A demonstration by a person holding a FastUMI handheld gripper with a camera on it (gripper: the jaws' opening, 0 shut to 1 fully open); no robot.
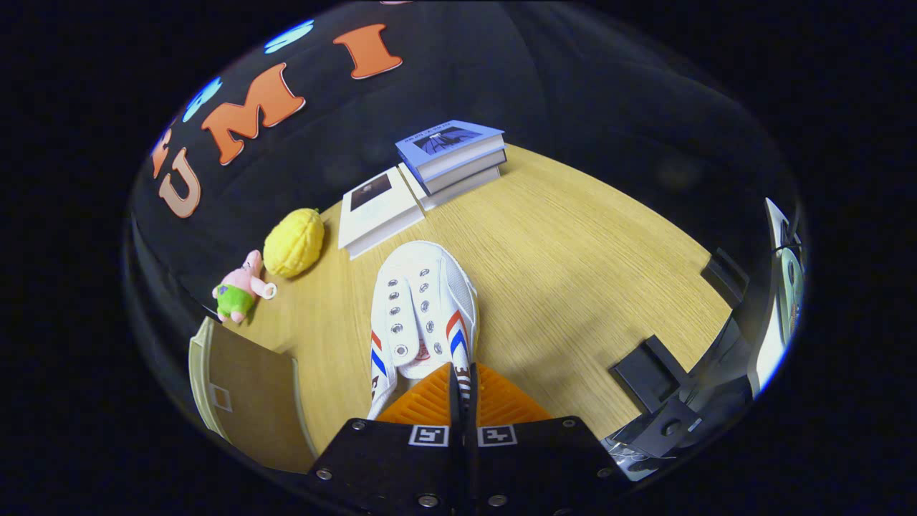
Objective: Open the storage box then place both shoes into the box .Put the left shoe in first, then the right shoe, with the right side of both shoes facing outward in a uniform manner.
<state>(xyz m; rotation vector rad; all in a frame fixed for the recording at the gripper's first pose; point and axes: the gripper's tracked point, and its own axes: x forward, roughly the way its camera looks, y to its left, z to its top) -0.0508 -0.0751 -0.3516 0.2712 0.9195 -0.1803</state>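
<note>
A white canvas shoe [423, 308] with red and blue side stripes and metal eyelets points away from me, toe toward the books. It seems lifted off the wooden table [573, 287]. My gripper [463, 390] is shut on the shoe's heel collar, the fabric pinched between the two fingers. The storage box [247, 394], a tan box with a pale rim, stands left of the fingers at the table's near edge.
Beyond the shoe lie a white book [376, 208] and a stack of blue-covered books [455, 154]. A yellow lemon-shaped toy [294, 242] and a pink plush figure [240, 288] sit at the far left. Black clamps [648, 376] grip the table's right edge.
</note>
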